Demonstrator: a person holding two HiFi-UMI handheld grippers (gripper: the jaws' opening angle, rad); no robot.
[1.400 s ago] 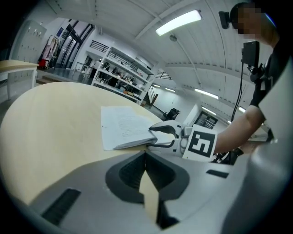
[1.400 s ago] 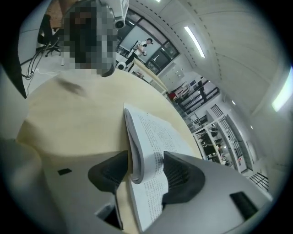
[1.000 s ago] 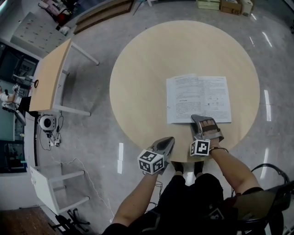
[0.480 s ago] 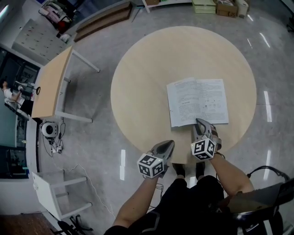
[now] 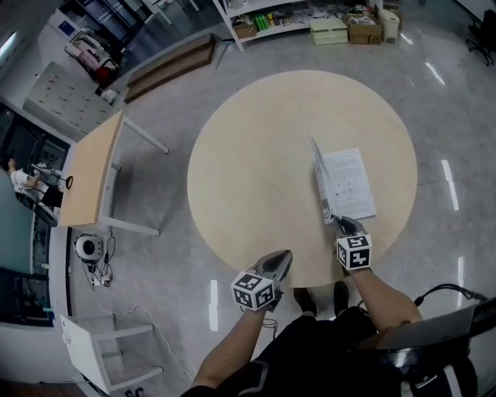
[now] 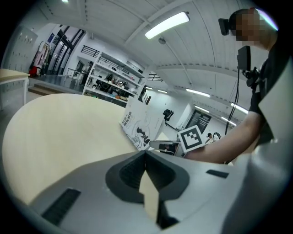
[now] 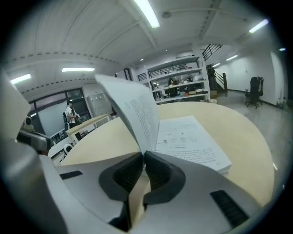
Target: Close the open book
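Observation:
A white book (image 5: pixel 350 186) lies on the round wooden table (image 5: pixel 248 155), right of its middle. Its right half is flat; its left half (image 5: pixel 319 180) stands nearly upright. My right gripper (image 5: pixel 339 223) is at the book's near edge, shut on that raised half; its jaws have just been closing with those pages between them. In the right gripper view the raised pages (image 7: pixel 137 114) rise from between the jaws, with the flat page (image 7: pixel 190 141) to the right. My left gripper (image 5: pixel 282 257) hangs shut and empty over the table's near edge. The left gripper view shows the book's cover (image 6: pixel 139 123).
A smaller rectangular table (image 5: pixel 89 167) stands to the left, with a white stand (image 5: pixel 101 349) below it. Shelves and boxes (image 5: pixel 325 23) line the far wall. A person (image 5: pixel 23 182) sits at the far left. The holder's legs and a chair are at the bottom.
The right gripper has rolled onto its side, shut on the book's left half and raised it from flat to nearly upright. The left gripper has risen a little.

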